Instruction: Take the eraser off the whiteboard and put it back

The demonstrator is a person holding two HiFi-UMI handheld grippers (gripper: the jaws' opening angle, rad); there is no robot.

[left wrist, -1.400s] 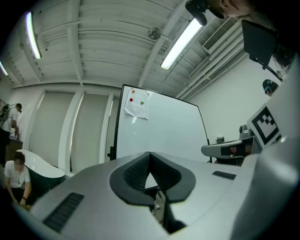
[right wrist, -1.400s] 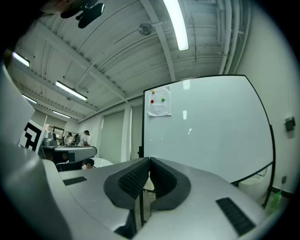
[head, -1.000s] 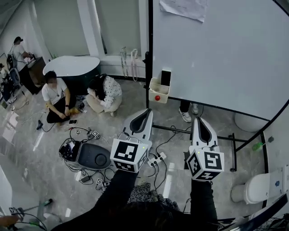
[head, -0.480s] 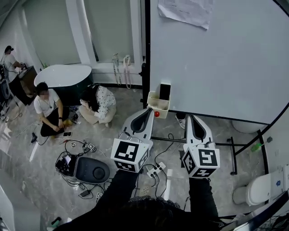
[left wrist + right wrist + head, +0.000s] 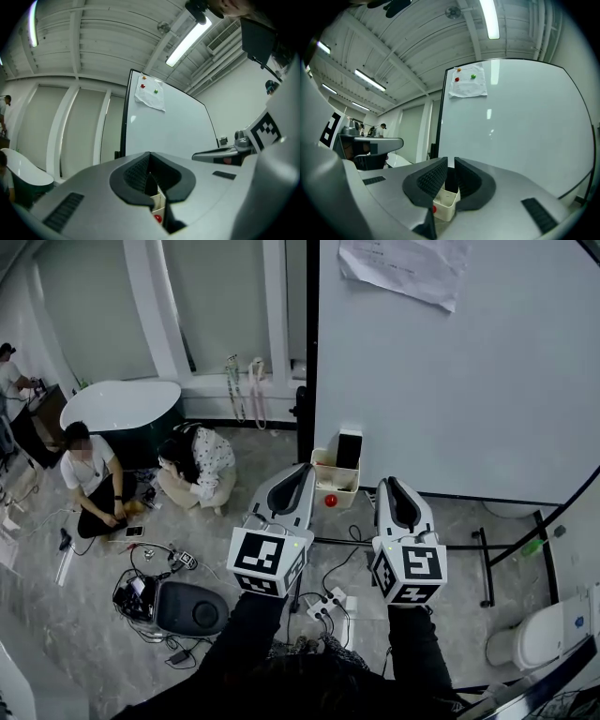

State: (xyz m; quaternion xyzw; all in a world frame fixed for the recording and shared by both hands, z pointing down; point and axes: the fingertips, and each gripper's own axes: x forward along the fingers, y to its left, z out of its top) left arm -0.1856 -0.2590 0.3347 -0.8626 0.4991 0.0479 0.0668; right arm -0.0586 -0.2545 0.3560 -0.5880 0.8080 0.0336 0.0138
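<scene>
Now both grippers have come much closer to the whiteboard [image 5: 469, 399], so the pick looks near. The eraser [image 5: 349, 448] stands upright at the board's lower corner, above the white tray [image 5: 335, 476], its long axis vertical. Left gripper [image 5: 302, 474] and right gripper [image 5: 392, 487] are pinched closed, holding nothing

The black block eraser [image 5: 349, 448] stands in the small cream plastic tray [image 5: 335, 476] at the lower left corner of the large white whiteboard [image 5: 450, 381], the left gripper [image 5: 302, 470] and right gripper [image 5: 386, 484] side by side before it, and two seated people [image 5: 89, 474] well to the left.
</scene>
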